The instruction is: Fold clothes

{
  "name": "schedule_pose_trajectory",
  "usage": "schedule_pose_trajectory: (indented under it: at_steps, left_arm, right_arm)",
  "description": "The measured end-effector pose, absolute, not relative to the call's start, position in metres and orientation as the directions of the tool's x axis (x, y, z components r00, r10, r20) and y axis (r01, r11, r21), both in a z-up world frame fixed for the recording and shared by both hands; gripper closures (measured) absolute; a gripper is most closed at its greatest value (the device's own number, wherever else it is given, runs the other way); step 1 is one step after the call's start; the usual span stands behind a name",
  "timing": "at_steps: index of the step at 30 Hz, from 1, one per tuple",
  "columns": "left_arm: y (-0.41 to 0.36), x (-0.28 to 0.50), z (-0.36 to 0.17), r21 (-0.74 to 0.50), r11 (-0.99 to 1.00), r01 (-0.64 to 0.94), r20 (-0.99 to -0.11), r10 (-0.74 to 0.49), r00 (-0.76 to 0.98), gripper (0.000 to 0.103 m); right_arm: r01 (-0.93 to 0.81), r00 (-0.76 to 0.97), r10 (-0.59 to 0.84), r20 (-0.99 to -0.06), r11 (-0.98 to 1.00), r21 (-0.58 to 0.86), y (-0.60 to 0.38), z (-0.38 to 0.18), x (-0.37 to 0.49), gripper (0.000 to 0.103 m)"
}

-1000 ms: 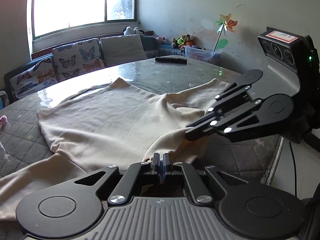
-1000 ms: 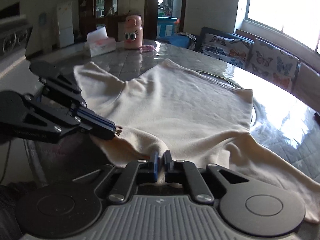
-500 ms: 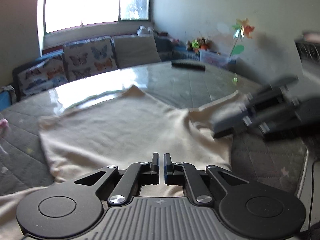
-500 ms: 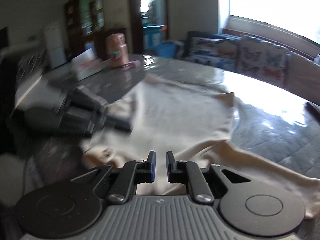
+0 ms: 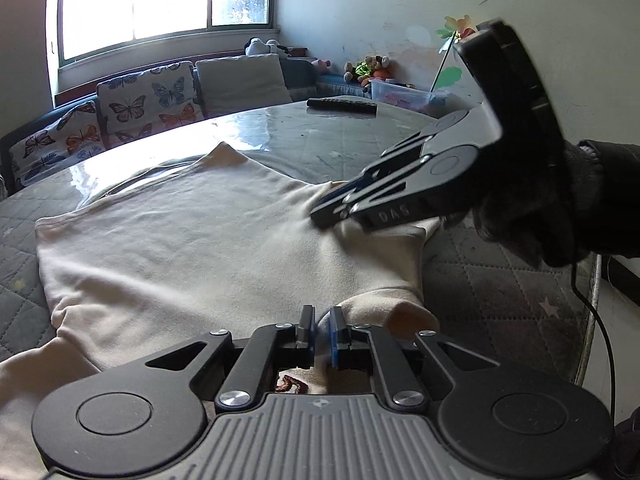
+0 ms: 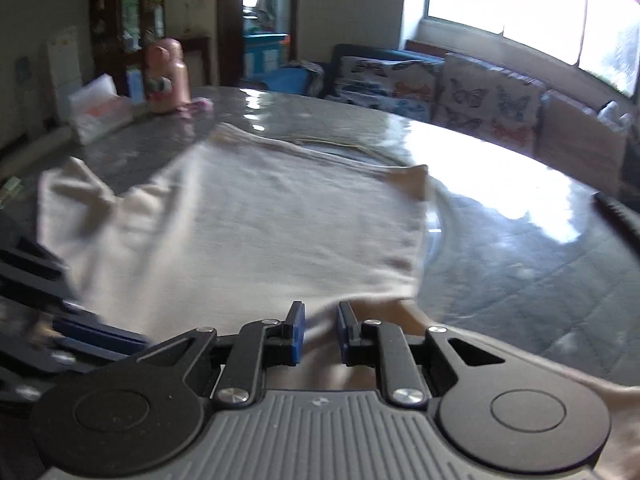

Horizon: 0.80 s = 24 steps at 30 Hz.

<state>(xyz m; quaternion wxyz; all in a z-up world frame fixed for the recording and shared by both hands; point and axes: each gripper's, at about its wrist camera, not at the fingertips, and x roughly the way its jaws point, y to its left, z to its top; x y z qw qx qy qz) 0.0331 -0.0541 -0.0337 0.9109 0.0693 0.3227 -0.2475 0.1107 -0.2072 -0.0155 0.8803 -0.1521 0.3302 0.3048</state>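
Observation:
A cream long-sleeved top (image 5: 192,248) lies spread on the round table, body flat, one sleeve trailing toward the near left edge. My left gripper (image 5: 321,322) sits low over the near edge of the top by the collar, its jaws a narrow gap apart with nothing between them. My right gripper (image 5: 326,216) shows in the left wrist view, tips pressed onto the cloth at the right side. In the right wrist view the right gripper (image 6: 319,320) is open over the cream top (image 6: 248,232), with cloth lying under the gap. The left gripper's fingers (image 6: 80,332) show blurred at the left.
A black remote (image 5: 342,105) lies at the table's far side. A pink bottle (image 6: 168,76) and a tissue pack (image 6: 100,110) stand at the far left. The table rim (image 5: 592,312) is close on the right. A butterfly-cushion sofa (image 5: 120,116) stands behind.
Both grippers let go of the cloth edge they held and the cloth dropped flat. The right gripper swung onto the top's right side and its jaws widened.

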Motion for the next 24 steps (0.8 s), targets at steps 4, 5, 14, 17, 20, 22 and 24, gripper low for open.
schedule_pose_trajectory:
  at_steps: [4,5,14,17,20,22,24]
  left_arm:
    - [-0.053,0.033,-0.034,-0.041,0.868,0.496,-0.62,-0.411,0.668,0.094]
    - [-0.053,0.033,-0.034,-0.041,0.868,0.496,-0.62,-0.411,0.669,0.094]
    - [-0.052,0.033,-0.033,-0.037,0.865,0.501,-0.618,-0.413,0.669,0.093]
    - [-0.053,0.032,-0.034,-0.036,0.864,0.502,-0.618,-0.414,0.669,0.091]
    - [-0.054,0.032,-0.033,-0.032,0.864,0.503,-0.619,-0.412,0.669,0.09]
    - [-0.055,0.032,-0.033,-0.03,0.864,0.503,-0.619,-0.411,0.669,0.089]
    - [-0.056,0.032,-0.033,-0.029,0.864,0.502,-0.62,-0.41,0.669,0.089]
  right_arm:
    - [-0.586,0.633,0.407,-0.659,0.807,-0.065,-0.226,-0.011,0.116,0.086]
    - [-0.573,0.638,0.407,-0.654,0.818,-0.05,-0.232,-0.009,0.117,0.084]
    - [-0.293,0.738,0.198,-0.645,0.955,-0.042,-0.324,-0.01,0.109,0.067]
    - [-0.183,0.753,0.11,-0.649,0.982,-0.046,-0.358,-0.013,0.107,0.066]
    - [-0.091,0.759,0.04,-0.65,0.995,-0.045,-0.386,-0.015,0.106,0.058]
    - [-0.058,0.752,0.016,-0.659,0.997,-0.042,-0.399,-0.019,0.108,0.057]
    - [-0.049,0.745,0.018,-0.667,0.998,-0.028,-0.402,-0.022,0.11,0.058]
